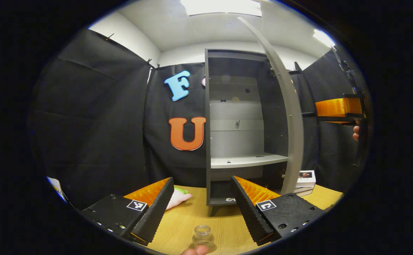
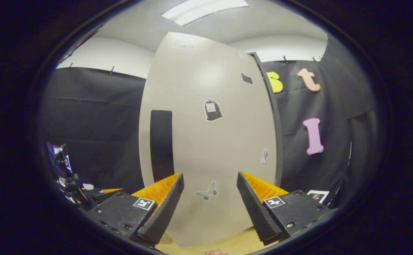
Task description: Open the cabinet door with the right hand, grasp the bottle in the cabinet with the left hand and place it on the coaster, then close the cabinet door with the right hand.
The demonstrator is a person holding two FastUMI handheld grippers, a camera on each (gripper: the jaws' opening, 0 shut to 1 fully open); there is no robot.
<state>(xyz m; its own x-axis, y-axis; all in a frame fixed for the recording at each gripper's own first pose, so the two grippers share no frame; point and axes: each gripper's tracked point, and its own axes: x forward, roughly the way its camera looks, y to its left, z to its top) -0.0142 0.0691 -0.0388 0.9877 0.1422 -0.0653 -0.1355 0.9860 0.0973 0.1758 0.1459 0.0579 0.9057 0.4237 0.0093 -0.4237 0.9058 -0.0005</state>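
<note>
A small clear glass bottle [image 1: 202, 233] stands upright on a round coaster [image 1: 213, 246] on the wooden table, just below and between my left gripper's [image 1: 202, 211] open fingers, which do not touch it. Behind it the dark cabinet [image 1: 206, 141] stands open, and its pale shelf [image 1: 248, 160] is bare. The door [image 1: 292, 117] shows edge-on at the right. In the right gripper view the door's pale face [image 2: 210, 141] with a dark vertical handle [image 2: 161, 145] stands close ahead. My right gripper [image 2: 210, 209] is open in front of the door and holds nothing.
A pink and green object [image 1: 178, 198] lies on the table [image 1: 192, 212] left of the cabinet. Stacked boxes [image 1: 305, 181] sit behind the door at the right. Farther right, my right gripper [image 1: 333, 112] and a hand [image 1: 356, 132] hover at shelf height.
</note>
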